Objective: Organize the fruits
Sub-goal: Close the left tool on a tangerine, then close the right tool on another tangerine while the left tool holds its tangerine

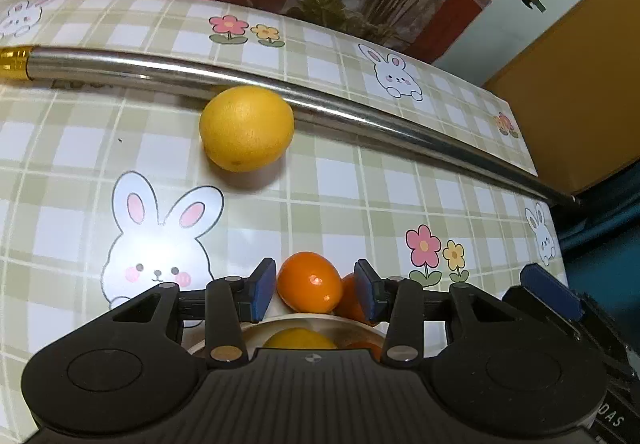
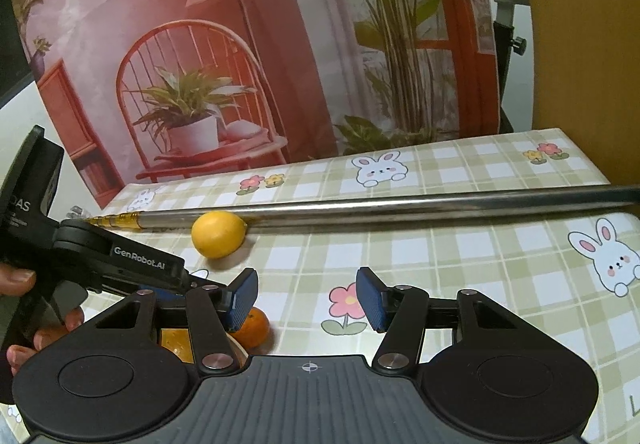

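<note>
Small orange [image 1: 310, 283] sits between the left gripper [image 1: 316, 290] pads, at the far rim of the bowl [image 1: 280, 322]. Left pad looks to touch it; a gap shows at the right pad, so the jaws stand open around it. If they close off-centre it could squirt out onto the table [image 1: 360, 184]. Second orange [image 1: 349, 302] is just behind; it may get nudged. Lemon [image 1: 246, 128] rests against the metal pole [image 1: 360, 112], well apart. Right gripper [image 2: 307, 298] is open, holding nothing.
</note>
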